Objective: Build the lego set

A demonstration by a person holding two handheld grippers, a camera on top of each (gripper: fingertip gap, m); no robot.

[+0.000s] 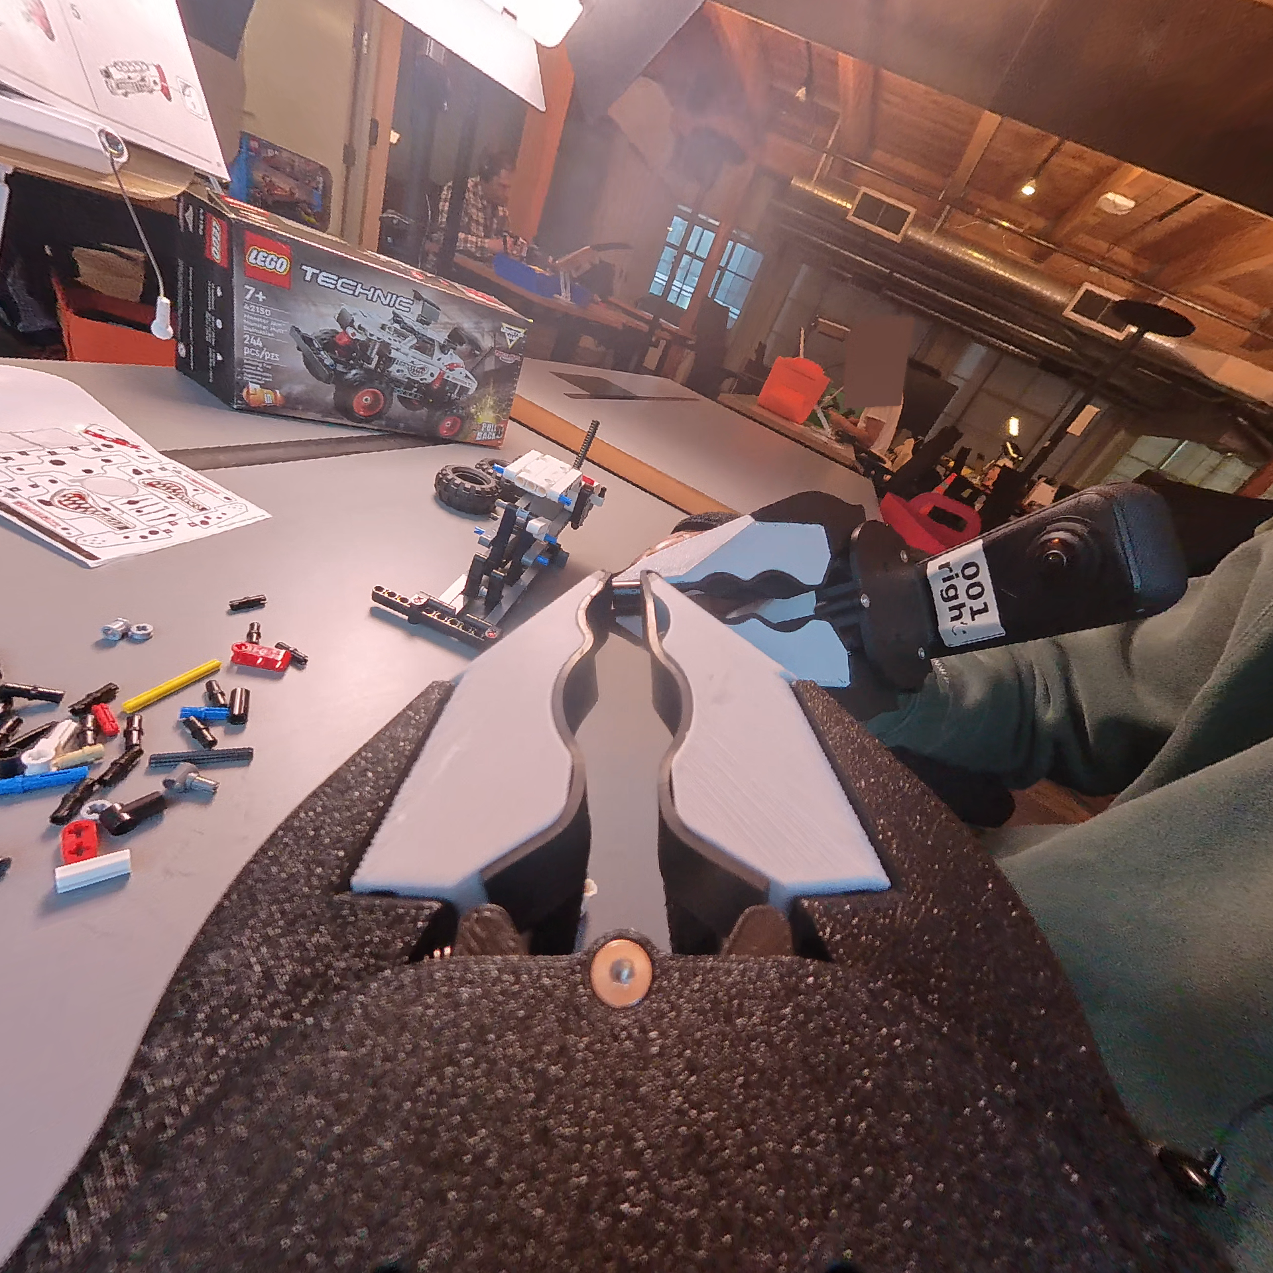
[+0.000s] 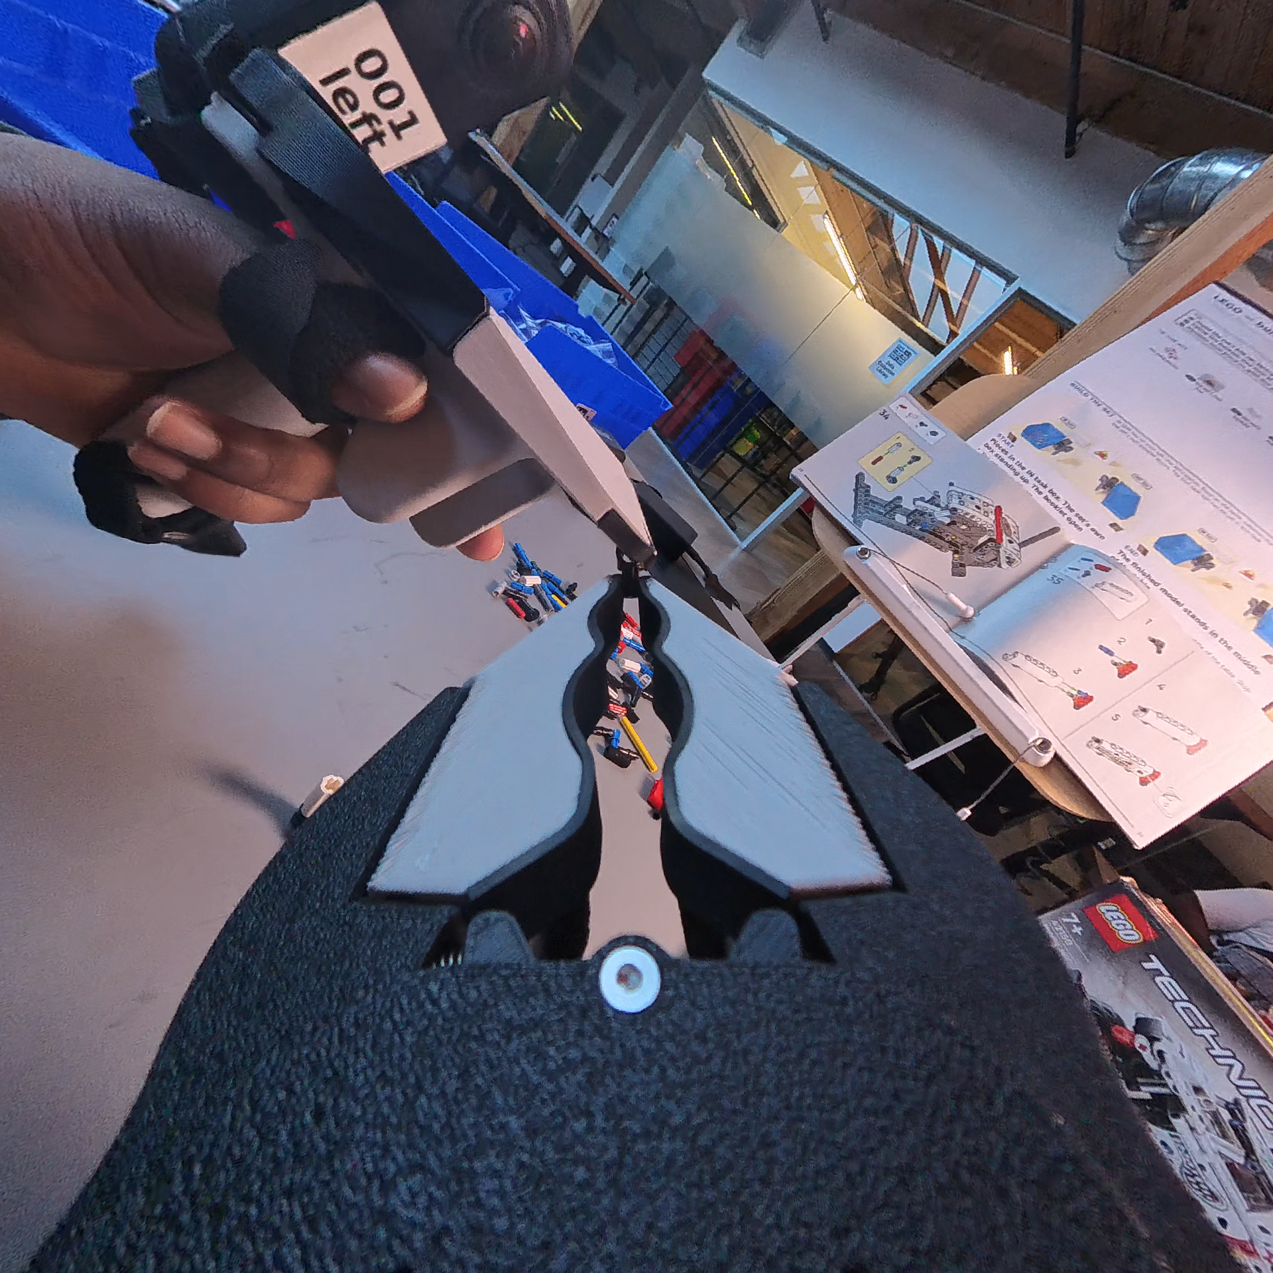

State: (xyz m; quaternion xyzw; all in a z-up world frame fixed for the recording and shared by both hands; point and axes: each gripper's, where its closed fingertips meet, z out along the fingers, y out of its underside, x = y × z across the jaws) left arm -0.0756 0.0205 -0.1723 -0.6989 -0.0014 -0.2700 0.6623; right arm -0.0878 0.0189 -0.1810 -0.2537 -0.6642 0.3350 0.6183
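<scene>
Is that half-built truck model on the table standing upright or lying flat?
Upright, on end. In the left wrist view the half-built truck model rests its long black beam on the grey table, its white body raised above, beside a loose black tyre.

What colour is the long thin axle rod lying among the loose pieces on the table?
Yellow. The axle rod shows best in the left wrist view, lying among the loose pieces.

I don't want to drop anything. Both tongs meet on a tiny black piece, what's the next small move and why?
Probably press the tips gently toward each other, keeping both grips. The left tongs and right tongs are closed tip to tip on the small black piece above the table, so a join or handover looks unfinished. The partly built truck stands apart.
</scene>
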